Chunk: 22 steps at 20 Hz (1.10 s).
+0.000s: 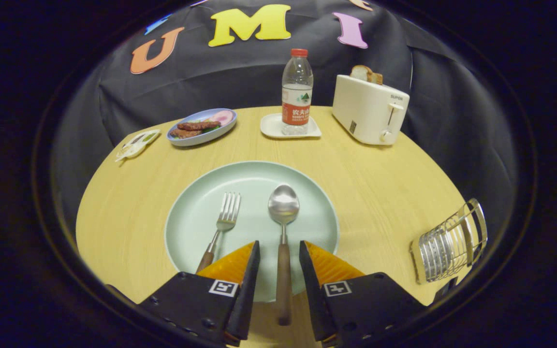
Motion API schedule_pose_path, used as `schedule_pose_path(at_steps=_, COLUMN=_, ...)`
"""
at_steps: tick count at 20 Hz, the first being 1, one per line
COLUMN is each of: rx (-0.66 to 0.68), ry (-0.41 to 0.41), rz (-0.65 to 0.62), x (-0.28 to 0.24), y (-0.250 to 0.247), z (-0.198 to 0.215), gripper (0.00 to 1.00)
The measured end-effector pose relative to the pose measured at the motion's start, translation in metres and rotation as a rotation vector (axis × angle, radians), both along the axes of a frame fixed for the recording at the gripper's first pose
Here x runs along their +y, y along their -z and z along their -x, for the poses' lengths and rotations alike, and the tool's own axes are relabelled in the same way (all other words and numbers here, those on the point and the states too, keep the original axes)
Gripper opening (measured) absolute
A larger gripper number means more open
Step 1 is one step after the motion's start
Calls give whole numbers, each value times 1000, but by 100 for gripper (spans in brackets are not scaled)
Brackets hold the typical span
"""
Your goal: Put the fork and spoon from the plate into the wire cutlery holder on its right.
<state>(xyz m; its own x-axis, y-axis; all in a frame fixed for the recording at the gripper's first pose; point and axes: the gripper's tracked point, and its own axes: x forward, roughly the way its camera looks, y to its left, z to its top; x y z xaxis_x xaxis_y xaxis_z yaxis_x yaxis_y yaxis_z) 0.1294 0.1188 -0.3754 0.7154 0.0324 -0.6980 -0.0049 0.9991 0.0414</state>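
Now the gripper (279,251) straddles the spoon (283,227) handle, jaws released, so closing on it comes next, fork (220,227) waiting beside.

Handheld two-finger gripper (279,256), seen from behind its own fingers. Two wedge-shaped fingers (234,265), ribbed on outer sloping faces, flat dark slabs on inner faces. Each finger seated in matte black angular carrier block (196,302). Small square white fiducial tag with black pattern (223,288) on top of each block, near finger root. Row of small round screw heads (184,330) along near edge of left block; similar holes on right block. Fingers apart, gap between them.
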Motion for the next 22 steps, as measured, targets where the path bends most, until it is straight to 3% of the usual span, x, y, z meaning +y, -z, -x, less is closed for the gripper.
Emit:
schedule_pose_path(at_steps=2, rx=7, ry=-5, rz=-16, x=2, y=1, z=2, gripper=36)
schedule_pose_path(at_steps=3, rx=17, ry=-15, rz=-12, x=3, y=1, z=3, gripper=36)
schedule_pose_path(at_steps=6, rx=50, ry=-30, rz=2, x=-2, y=4, z=3, gripper=11)
schedule_pose_path(at_steps=8, rx=79, ry=-52, rz=-5, x=-3, y=3, z=5, gripper=6)
schedule_pose_path(at_steps=15, rx=116, ry=-169, rz=-66, x=-24, y=-36, z=25, gripper=5)
schedule_pose_path(at_steps=22, rx=100, ry=-194, rz=-37, x=-111, y=-86, z=58, gripper=5)
